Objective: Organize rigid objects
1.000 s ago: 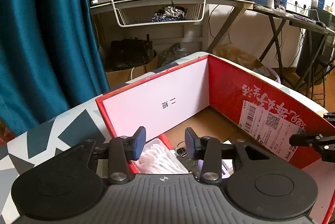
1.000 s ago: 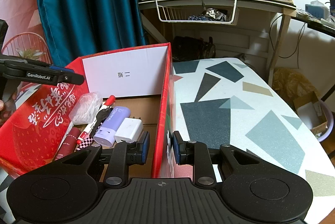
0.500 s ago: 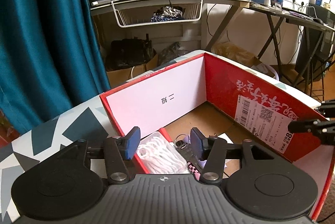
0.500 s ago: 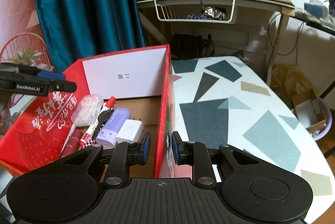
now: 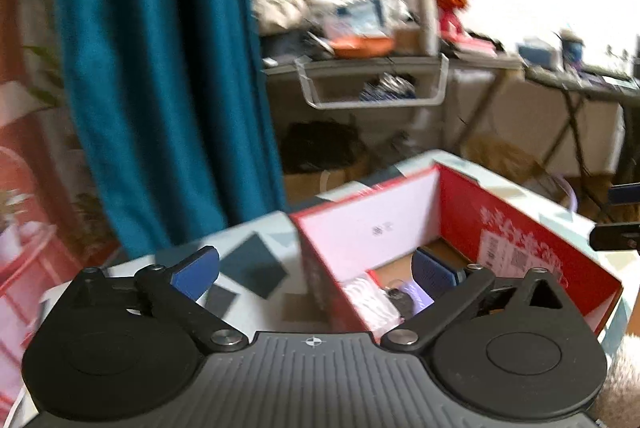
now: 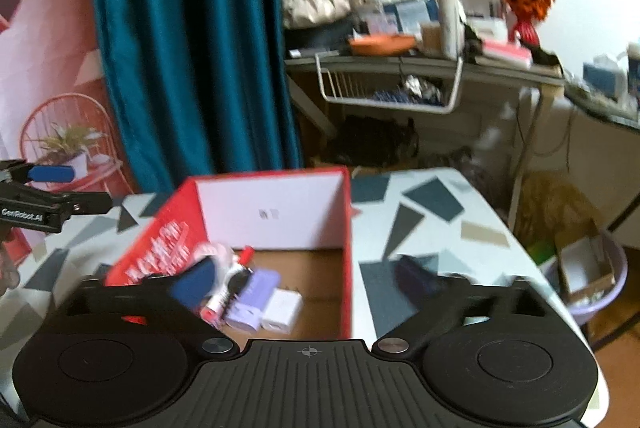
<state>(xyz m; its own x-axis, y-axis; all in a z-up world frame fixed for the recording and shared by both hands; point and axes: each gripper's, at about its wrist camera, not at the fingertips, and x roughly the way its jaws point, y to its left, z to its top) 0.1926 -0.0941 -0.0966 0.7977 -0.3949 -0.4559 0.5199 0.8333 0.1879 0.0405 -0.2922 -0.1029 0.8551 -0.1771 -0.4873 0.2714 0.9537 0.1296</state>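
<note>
Right wrist view: my right gripper [image 6: 308, 282] has just been opening wide, holding nothing, over the red box [image 6: 347, 228]. My left gripper [image 5: 314, 266] has been opening too, empty, above the patterned table [image 5: 256, 268] by the blue curtain [image 5: 160, 68].

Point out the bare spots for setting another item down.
Inside the box, the cardboard floor is free between the white charger and the right wall. The table right of the box is bare. The box's left side is crowded.
</note>
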